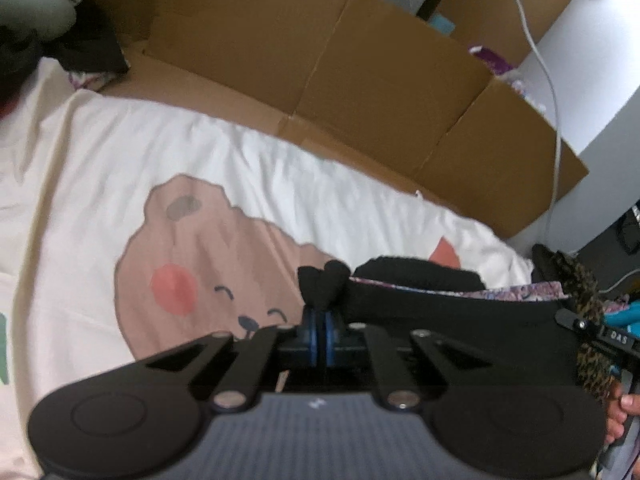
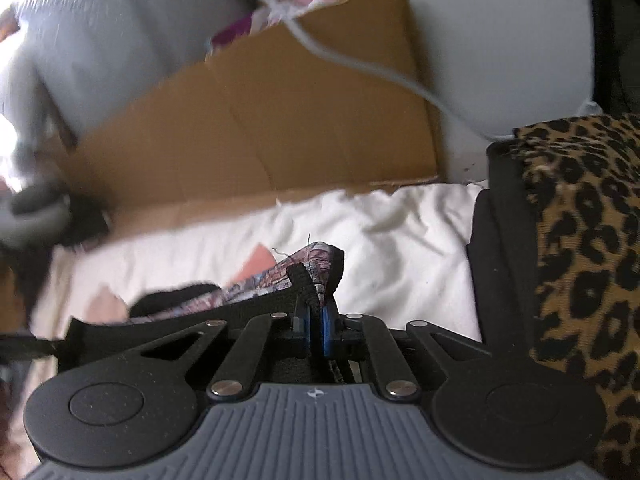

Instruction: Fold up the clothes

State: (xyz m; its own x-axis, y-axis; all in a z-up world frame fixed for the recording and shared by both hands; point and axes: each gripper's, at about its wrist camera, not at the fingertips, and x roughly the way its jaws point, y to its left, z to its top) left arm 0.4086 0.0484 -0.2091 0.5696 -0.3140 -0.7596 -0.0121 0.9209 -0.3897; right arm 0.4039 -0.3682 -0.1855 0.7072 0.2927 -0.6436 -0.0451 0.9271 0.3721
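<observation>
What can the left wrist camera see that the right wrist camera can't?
Only the left wrist view shows the bear print on the white bedsheet. Only the right wrist view shows the leopard-print fabric large and close. Both show the flattened cardboard, a white cable, and the black garment with patterned lining, pinched by the left hand-held gripper and the right hand-held gripper.

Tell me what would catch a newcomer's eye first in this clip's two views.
First, the big bear print on the white sheet, filling the middle of the left view. Next, the black garment stretched between both grippers: the left gripper and the right gripper are each shut on an edge of it. Last, the leopard-print cloth on the right side of the right view, with cardboard behind the bed.
</observation>
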